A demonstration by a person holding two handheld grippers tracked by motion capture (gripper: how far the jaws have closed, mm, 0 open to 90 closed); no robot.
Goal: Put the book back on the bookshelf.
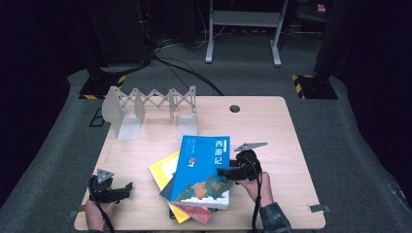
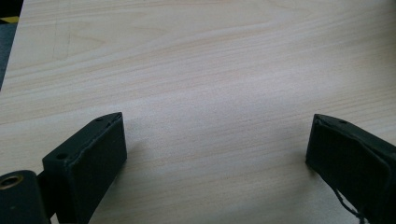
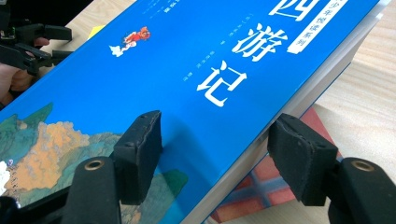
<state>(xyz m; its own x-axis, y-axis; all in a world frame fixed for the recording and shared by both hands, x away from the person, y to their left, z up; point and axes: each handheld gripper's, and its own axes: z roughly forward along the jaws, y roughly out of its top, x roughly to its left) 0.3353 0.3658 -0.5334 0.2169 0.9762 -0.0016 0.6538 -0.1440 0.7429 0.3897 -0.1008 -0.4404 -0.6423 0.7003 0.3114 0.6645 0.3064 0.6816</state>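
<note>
Blue book tops my stack of books near the table's front edge, cover up, white Chinese title at upper right, painted landscape along the lower part. One long edge sits raised, so the book lies tilted; page block visible. I see a red patterned book directly beneath it.

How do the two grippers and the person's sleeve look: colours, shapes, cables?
Both grippers are black. The left gripper and the right gripper each carry a grey three-cornered plate on top and trail a black cable toward the person. Their jaws end in blocky black pads with worn edges and brass-coloured screw holes behind. The right sleeve has a green camouflage pattern.
</note>
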